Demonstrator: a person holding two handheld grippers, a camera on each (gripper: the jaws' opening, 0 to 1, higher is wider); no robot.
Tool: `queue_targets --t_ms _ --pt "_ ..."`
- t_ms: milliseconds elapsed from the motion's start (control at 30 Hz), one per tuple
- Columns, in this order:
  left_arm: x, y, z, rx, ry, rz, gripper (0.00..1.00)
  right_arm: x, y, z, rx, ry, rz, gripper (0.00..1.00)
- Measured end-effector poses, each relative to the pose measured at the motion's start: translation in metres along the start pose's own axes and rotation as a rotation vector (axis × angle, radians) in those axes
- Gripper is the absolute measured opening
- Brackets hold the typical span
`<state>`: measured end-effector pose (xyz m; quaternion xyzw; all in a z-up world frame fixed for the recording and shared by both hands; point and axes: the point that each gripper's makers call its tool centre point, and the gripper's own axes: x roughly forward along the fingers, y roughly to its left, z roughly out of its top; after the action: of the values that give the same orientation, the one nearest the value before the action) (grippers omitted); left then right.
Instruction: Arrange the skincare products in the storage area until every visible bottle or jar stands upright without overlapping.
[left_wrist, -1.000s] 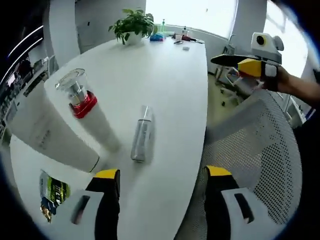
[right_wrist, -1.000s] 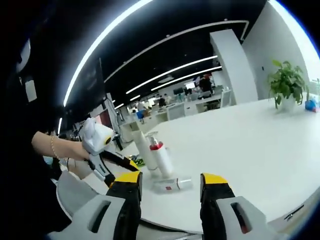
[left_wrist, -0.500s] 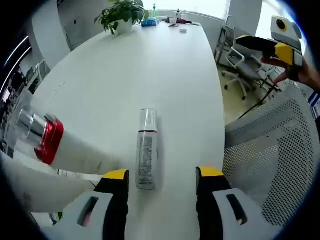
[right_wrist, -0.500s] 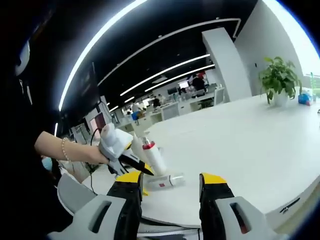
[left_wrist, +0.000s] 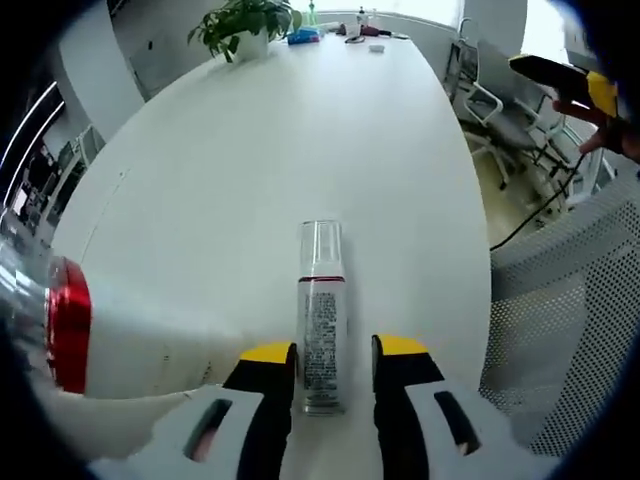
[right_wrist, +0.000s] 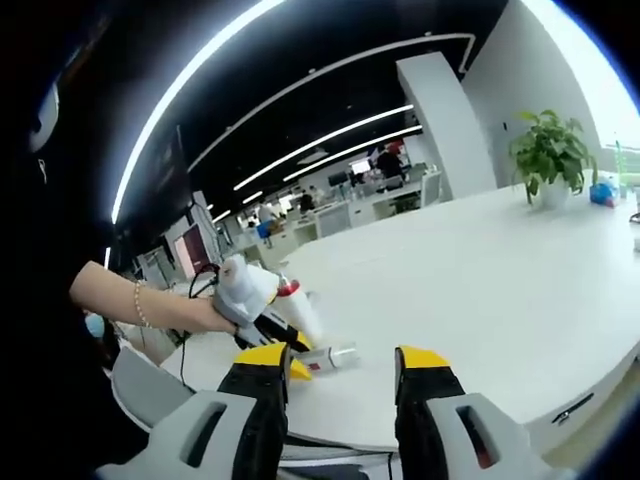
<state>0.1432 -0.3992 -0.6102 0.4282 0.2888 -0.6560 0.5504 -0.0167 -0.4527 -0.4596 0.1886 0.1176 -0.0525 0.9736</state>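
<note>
A slim bottle (left_wrist: 322, 325) with a clear cap lies flat on the white table (left_wrist: 300, 150), its base end between my left gripper's (left_wrist: 335, 352) yellow-tipped jaws. The jaws stand close on both sides, with a thin gap still showing on the right, so it is open. A white bottle with a red collar (left_wrist: 65, 325) looms large at the left. My right gripper (right_wrist: 343, 365) is open and empty off the table's edge. From there I see the left gripper (right_wrist: 262, 322), held by a hand (right_wrist: 190, 312), low over the lying bottle (right_wrist: 328, 356), beside the red-collared bottle (right_wrist: 290, 292).
A potted plant (left_wrist: 240, 25) and small items (left_wrist: 340, 35) sit at the table's far end. A white mesh chair back (left_wrist: 570, 330) stands right of the table, with an office chair (left_wrist: 500, 110) behind it. The right gripper (left_wrist: 550, 72) hangs over the chairs.
The left gripper has come down onto the lying bottle and its jaws have narrowed around the base end. The right gripper stays open and has hardly moved.
</note>
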Motion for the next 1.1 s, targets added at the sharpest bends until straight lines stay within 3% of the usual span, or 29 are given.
queue_targets --t_ms 400,500,700,767,867,933,1067,1100 --pt "0.003 0.002 -0.004 0.011 0.009 -0.02 0.23 0.011 0.002 -0.004 -0.001 0.034 0.021 0.42" --pt "-0.002 0.002 -0.007 0.053 0.009 -0.007 0.23 0.011 0.004 -0.003 -0.003 0.04 0.025 0.42" --pt "-0.039 -0.016 0.009 -0.241 -0.219 -0.146 0.23 0.012 0.042 0.0 -0.027 0.079 0.169 0.41" --pt "-0.046 -0.016 0.008 -0.338 -0.269 -0.179 0.23 0.014 0.052 0.0 -0.023 0.084 0.201 0.39" --pt "-0.066 -0.017 0.006 -0.39 -0.316 -0.182 0.23 0.022 0.066 0.003 -0.004 0.081 0.243 0.38" --pt "-0.082 -0.017 0.012 -0.461 -0.39 -0.228 0.22 0.025 0.076 0.006 0.036 0.071 0.283 0.38" --pt "-0.132 -0.022 0.031 -0.583 -0.593 -0.342 0.22 0.031 0.105 0.032 0.237 -0.032 0.434 0.37" --pt "-0.144 -0.022 0.032 -0.602 -0.631 -0.367 0.22 0.032 0.111 0.035 0.255 -0.035 0.457 0.38"
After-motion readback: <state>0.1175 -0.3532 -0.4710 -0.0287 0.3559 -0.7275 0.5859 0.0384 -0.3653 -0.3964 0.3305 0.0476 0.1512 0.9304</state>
